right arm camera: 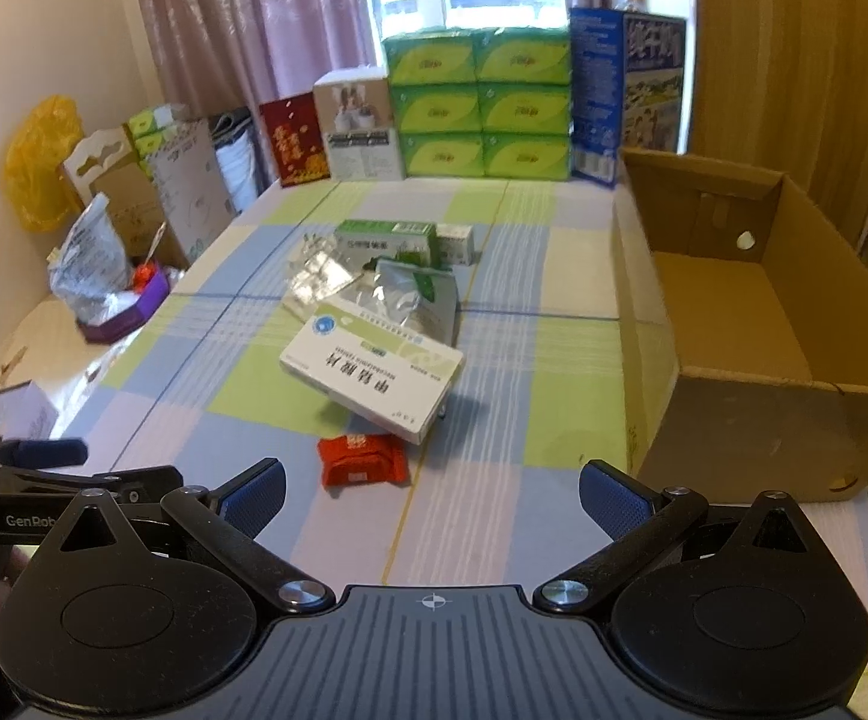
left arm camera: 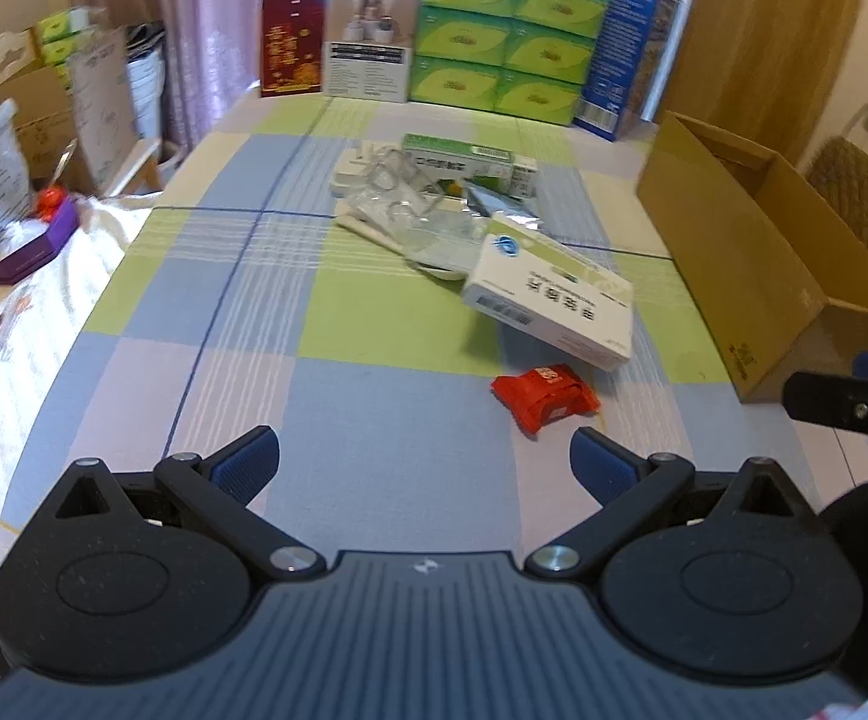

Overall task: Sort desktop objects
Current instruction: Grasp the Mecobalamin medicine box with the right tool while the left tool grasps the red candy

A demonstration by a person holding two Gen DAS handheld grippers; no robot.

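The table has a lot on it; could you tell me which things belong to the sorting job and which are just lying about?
Part of the job:
- red packet
- white medicine box
- silver foil pouch
- green-and-white box
- open cardboard box, seemingly the bin

Just lying about:
- stacked green tissue packs
- blue carton
- red card
- purple box off the table's left

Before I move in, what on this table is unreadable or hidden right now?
- Clear plastic items: left view, blurred, overlapping; count unclear.
- Foil pouch: right view, lower part hidden by white medicine box.
- Cardboard box: right view, near floor hidden by its front wall.
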